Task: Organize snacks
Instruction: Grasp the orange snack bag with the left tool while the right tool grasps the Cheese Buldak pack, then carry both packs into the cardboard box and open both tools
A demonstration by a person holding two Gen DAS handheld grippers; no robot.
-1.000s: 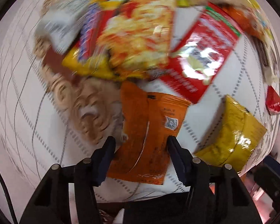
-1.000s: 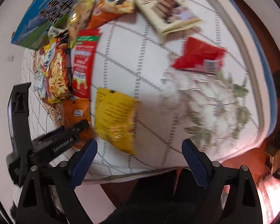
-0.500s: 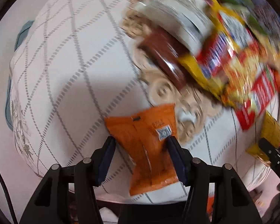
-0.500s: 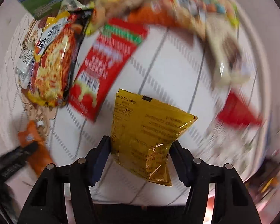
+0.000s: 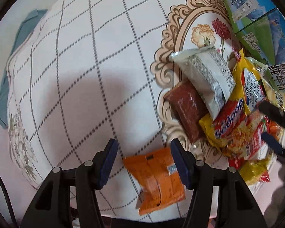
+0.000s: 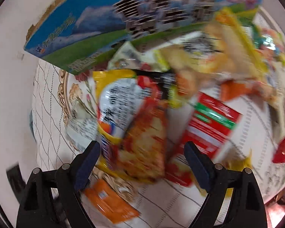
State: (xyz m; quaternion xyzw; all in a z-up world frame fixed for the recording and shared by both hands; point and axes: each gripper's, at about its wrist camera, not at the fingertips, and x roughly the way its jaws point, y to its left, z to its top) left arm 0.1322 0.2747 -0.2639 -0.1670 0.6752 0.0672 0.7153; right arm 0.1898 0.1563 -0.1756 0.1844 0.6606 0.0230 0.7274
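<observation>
Jaws of the left gripper (image 5: 144, 161) stand partly apart above a crumpled orange foil snack packet (image 5: 157, 178). Bare cloth shows between the packet and one dark blue pad, while the other pad covers the packet's edge. Whether the packet is pinched or only lies beneath cannot be told. The packet is at the near edge of a white tablecloth with a dotted grey grid (image 5: 76, 57), and its lower end is partly hidden by the gripper's black frame.

Beyond it, on an ornate beige oval printed in the cloth, a flat brown packet (image 5: 188, 110) lies half under a white printed packet (image 5: 205, 76). Red-and-yellow noodle packets are piled to the right of these.

The right gripper (image 6: 142, 161) has just been opening. Its jaws are spread wide over the pile and press on nothing. The right wrist view is heavily smeared. Directly between the pads lies a yellow-edged noodle packet with an orange picture (image 6: 142, 148), and beside it a red packet with a green band (image 6: 210, 127). A scrap of yellow foil (image 6: 243, 161) peeks out behind one finger and is mostly hidden. Behind the heap a blue-and-green printed carton (image 6: 85, 28) is cut off by the top of the frame. At the far right a small red packet (image 6: 283, 150) sits apart, and the packets above it are too blurred to name.
</observation>
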